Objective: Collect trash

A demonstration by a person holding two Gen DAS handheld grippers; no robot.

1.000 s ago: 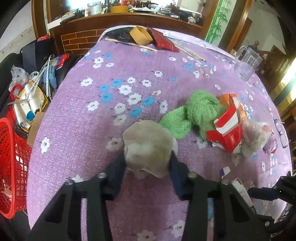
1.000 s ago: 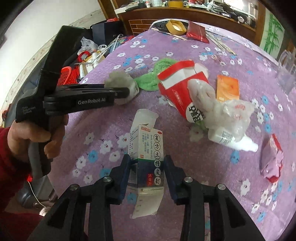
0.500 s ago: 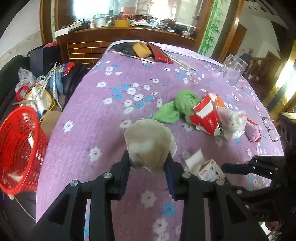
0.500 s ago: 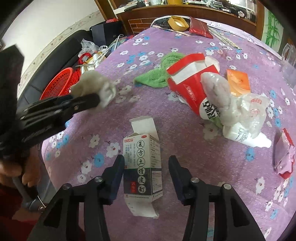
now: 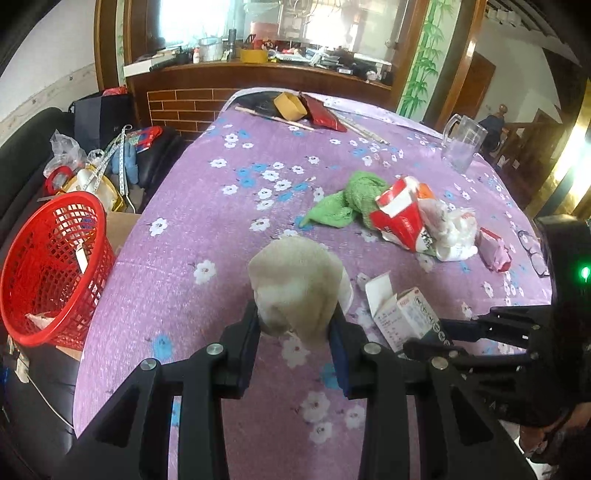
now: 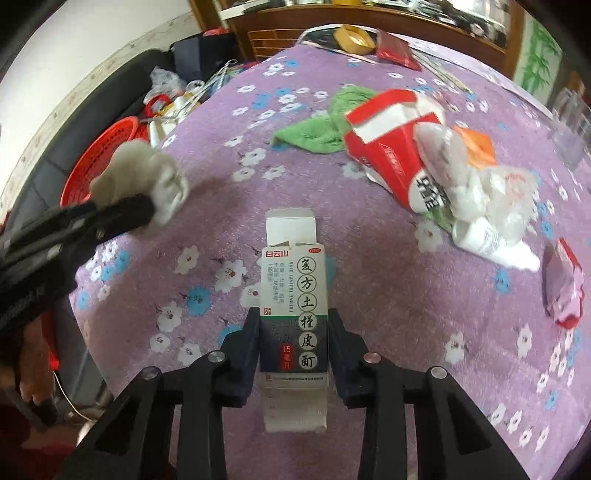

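Daylight pours in from the window (image 5: 192, 22) at the back, blown out white, with more glare at the doorway (image 5: 569, 155) on the right. The purple cloth (image 5: 221, 236) is evenly lit, shadows soft. Fisheye bends the edges into dark corners, and the right view smears the tissue wad (image 6: 140, 177) with motion blur.

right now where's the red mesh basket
In the left wrist view the red mesh basket sits off the table's left edge, beside the purple floral tablecloth and in front of the clutter on the black sofa.
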